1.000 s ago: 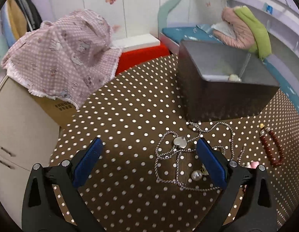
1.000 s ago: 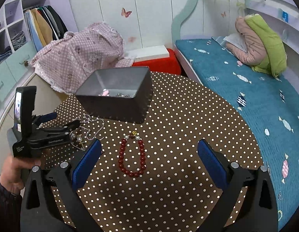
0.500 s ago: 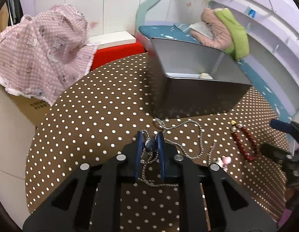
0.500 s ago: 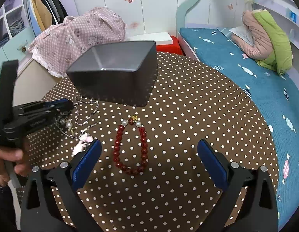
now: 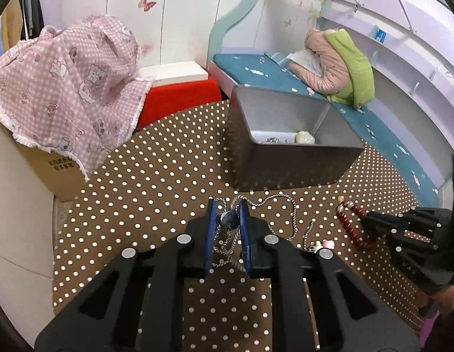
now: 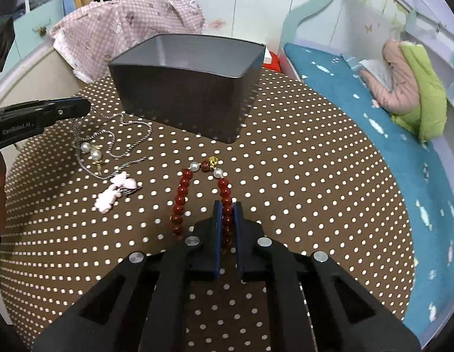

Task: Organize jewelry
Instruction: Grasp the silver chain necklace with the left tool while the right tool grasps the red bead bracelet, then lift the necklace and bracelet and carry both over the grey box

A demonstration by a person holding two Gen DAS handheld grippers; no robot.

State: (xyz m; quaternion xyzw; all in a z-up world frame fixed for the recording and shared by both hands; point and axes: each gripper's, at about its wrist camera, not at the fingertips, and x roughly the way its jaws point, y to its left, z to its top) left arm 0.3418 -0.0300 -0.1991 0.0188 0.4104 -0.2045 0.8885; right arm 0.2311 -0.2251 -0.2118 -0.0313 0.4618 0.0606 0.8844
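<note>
Red bead bracelet [image 6: 180, 202] runs lengthwise toward the grey box [image 6: 185, 99], right tongs [image 6: 227, 220] pinching one strand.

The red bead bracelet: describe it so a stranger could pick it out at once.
Start at the grey bin on the brown polka-dot table. In front of it, on the cloth, lies the red bead bracelet, a loop of dark red beads. The right gripper is shut on its right strand. Unlike the silver chain necklace and pink charm to its left, it has two white pearls and a gold bead at the top.
</note>
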